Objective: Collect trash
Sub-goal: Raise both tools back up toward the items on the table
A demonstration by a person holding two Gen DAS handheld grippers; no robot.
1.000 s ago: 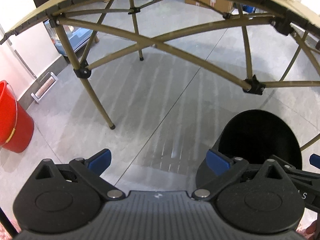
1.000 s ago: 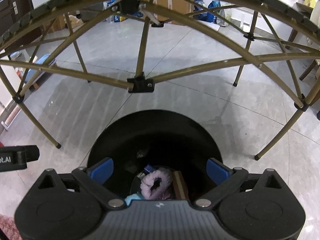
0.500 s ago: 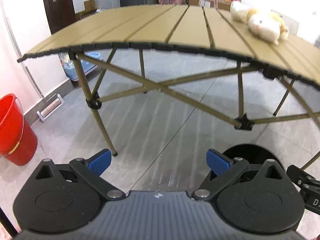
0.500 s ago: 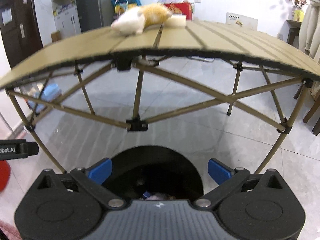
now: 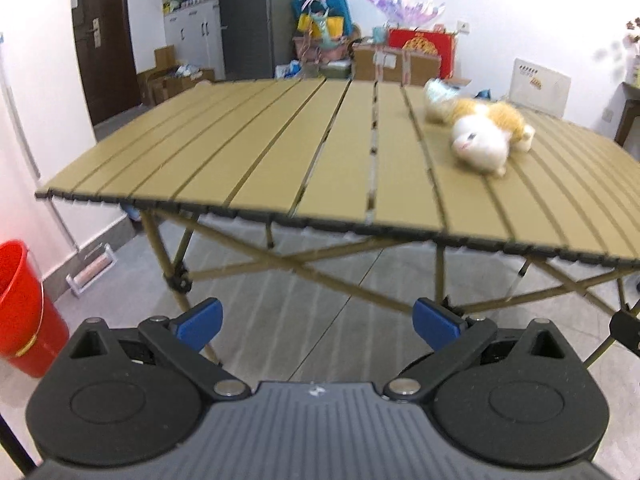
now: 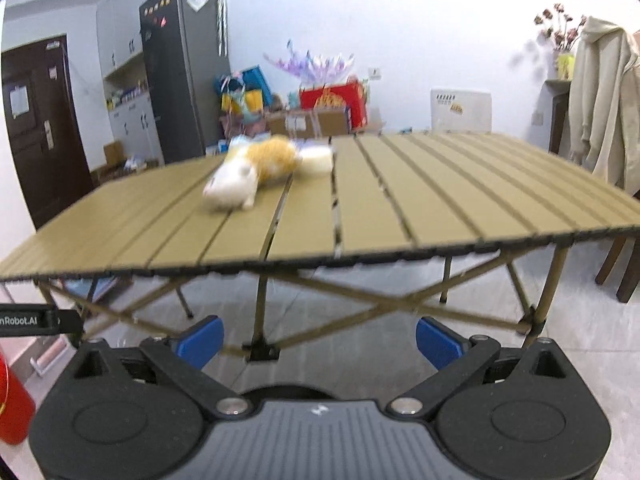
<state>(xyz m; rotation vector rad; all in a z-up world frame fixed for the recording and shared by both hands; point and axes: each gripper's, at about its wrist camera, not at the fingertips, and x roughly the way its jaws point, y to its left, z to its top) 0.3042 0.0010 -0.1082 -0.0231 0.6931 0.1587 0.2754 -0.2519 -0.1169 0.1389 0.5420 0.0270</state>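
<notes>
Cluttered shelves, boxes and a dark door are filling the back of the room in the left wrist view, behind a slatted tan table (image 5: pixel 280 152) that is stretching across ahead of the left gripper (image 5: pixel 316 322). That gripper is hanging released, its blue fingertips spread wide with nothing between them. Ahead and to its right, a white-and-orange plush toy (image 5: pixel 486 136) is lying on the table with a pale wrapped object (image 5: pixel 438 98) touching its far side; blur is making that object hard to identify, though it may be a piece of trash. Low to the left, a red bucket (image 5: pixel 24 312) is standing on the floor. Just behind the right finger, a dark rim, probably the trash bin (image 5: pixel 416 366), is peeking out.

From the right wrist view, the right gripper (image 6: pixel 318 340) is likewise hanging released and empty. Here the toy (image 6: pixel 256 172) is lying ahead and to the left, and a dark sliver of the bin (image 6: pixel 280 390) is showing directly beneath the gripper. Only this view is showing a beige coat (image 6: pixel 604 96) hanging far to the right.

Judging by this, both grippers are facing the table to seek the next item; the next move calls for reaching over the near edge toward the pale object.
</notes>
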